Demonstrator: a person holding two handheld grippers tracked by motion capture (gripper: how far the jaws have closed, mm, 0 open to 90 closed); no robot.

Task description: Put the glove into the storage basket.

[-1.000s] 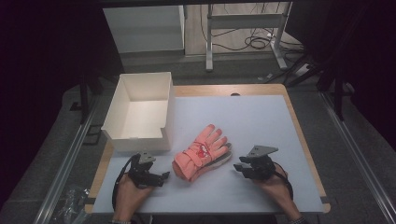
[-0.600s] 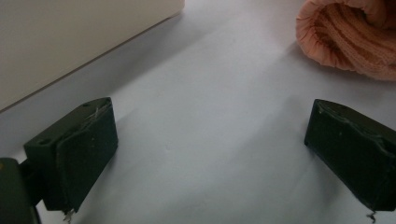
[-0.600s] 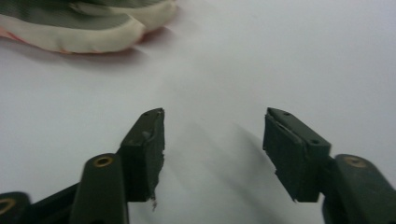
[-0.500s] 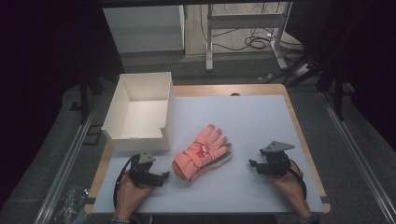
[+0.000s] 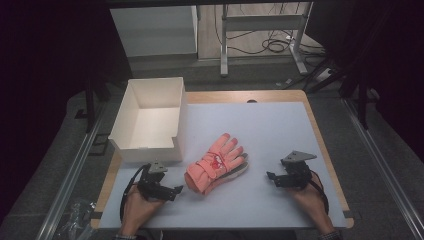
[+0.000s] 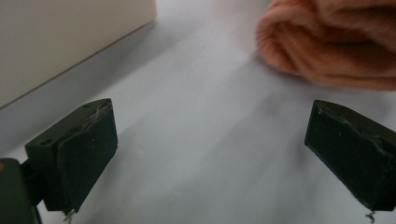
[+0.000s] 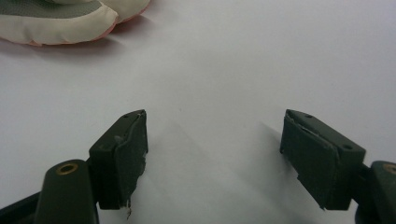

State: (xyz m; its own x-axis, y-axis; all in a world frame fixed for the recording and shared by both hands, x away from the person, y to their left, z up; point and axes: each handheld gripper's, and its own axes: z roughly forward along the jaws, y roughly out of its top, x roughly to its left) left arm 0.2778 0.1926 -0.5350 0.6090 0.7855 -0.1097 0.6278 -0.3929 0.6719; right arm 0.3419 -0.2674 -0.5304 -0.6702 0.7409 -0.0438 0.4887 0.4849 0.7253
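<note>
The pink gloves (image 5: 216, 165) lie stacked in the middle of the table (image 5: 280, 130), just beside the white box (image 5: 150, 120). They look soft, light and floppy, so a pinch on the thick cuff end should hold best. The left gripper (image 5: 175, 190) stands spread and empty; the right gripper's (image 5: 270, 178) jaws have just been opening, nothing between them.

Dim room — grey floor (image 5: 380, 165), metal frame (image 5: 260, 20) behind
</note>
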